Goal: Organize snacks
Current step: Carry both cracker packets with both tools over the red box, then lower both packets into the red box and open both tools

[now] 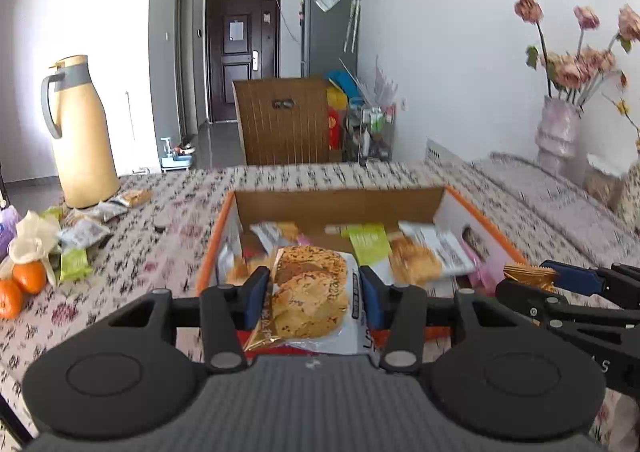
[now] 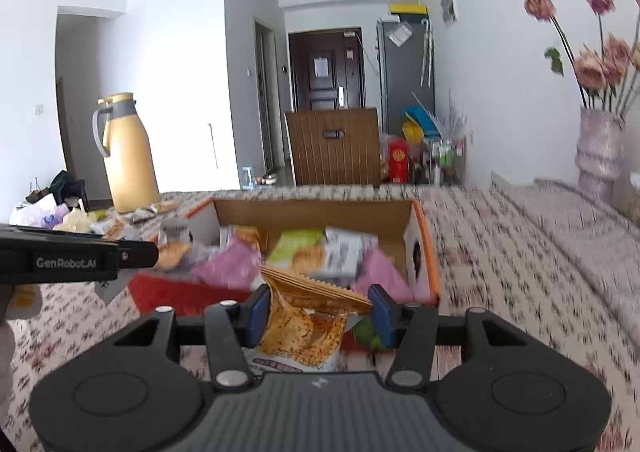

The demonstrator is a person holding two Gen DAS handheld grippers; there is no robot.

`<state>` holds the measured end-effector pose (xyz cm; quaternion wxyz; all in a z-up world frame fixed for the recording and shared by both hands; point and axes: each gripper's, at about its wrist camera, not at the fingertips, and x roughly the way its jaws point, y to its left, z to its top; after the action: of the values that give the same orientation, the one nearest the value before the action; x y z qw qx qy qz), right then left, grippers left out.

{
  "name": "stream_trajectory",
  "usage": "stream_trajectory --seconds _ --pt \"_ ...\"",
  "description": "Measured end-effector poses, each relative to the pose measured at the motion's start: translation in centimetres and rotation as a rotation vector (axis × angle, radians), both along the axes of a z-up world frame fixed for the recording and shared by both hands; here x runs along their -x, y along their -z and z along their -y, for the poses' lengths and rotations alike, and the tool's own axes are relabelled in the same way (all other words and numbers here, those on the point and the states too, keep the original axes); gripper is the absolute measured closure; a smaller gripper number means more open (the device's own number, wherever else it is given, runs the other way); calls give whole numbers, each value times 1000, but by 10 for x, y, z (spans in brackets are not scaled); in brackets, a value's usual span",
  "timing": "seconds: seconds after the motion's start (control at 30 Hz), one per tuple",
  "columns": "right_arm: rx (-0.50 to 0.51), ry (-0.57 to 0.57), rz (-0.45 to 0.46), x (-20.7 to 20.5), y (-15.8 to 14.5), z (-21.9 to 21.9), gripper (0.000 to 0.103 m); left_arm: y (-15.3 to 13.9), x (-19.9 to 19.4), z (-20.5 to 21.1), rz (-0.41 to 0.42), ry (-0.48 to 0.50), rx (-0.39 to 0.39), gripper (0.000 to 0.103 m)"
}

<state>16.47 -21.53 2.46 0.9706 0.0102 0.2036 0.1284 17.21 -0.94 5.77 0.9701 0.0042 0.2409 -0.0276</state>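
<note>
Two grippers, two held packets, one box. In the left wrist view, the left gripper point(image 1: 314, 302) is reaching forward at lower centre of the frame, its blue pads pressing on either side of a cracker packet point(image 1: 310, 298) — one packet, its long axis running away from the camera toward the cardboard box point(image 1: 340, 206) lying just beyond it at mid-frame. The box is sitting open-topped on the patterned tablecloth point(image 1: 160, 252) and holding several loose snack packets, too blurred to count exactly. At the right edge of the same view, the right gripper point(image 1: 528, 278) is entering level from the right, pinching the sealed edge of a gold packet point(image 1: 528, 274). In the right wrist view, that gripper point(image 2: 318, 308) is clamping the gold packet point(image 2: 308, 316) at lower centre, the packet's crimped top edge slanting toward the box point(image 2: 316, 212) ahead. The left gripper point(image 2: 158, 252) is showing at the left edge, pointing rightward. Two oranges point(image 1: 20, 288) are resting at the left edge of the left wrist view — beside a loose pile of snack packets point(image 1: 80, 236), with one thermos point(image 1: 80, 132) standing upright behind them and one vase of flowers point(image 1: 558, 132) at upper right.
</note>
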Motion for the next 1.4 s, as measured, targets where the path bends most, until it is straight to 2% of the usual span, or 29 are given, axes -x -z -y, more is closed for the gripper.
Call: stream_trajectory --seconds 0.3,0.47,0.7,0.83,1.03,1.13,1.2,1.23,1.27,1.3,1.4 --pt "9 -24 49 -52 -26 -16 52 -20 -48 -9 41 -49 21 55" --pt "18 -24 52 -85 -31 -26 52 -17 -78 -14 29 -80 28 54" --pt "13 0 12 -125 -12 -37 52 7 -118 -20 -16 -132 38 54" --pt "13 -2 -16 -139 5 -39 52 25 -129 -23 -46 -143 39 54" --pt "1 -8 -70 -150 27 -37 51 37 -133 -31 -59 -157 49 44" --pt "-7 -6 -81 -150 29 -35 43 37 -132 -31 -53 -155 58 26" --pt "-20 -4 -91 -150 31 -33 30 37 -131 -29 -51 -157 53 18" --pt "-22 -1 -91 -149 31 -32 26 37 -130 -29 -49 -160 53 10" --pt "-25 6 -90 -150 31 -31 17 35 -129 -29 -41 -172 48 0" --pt "-31 13 -89 -149 31 -29 9 34 -127 -29 -24 -193 44 0" --pt "-53 33 -87 -148 28 -24 0 28 -124 -32 -17 -196 64 0"
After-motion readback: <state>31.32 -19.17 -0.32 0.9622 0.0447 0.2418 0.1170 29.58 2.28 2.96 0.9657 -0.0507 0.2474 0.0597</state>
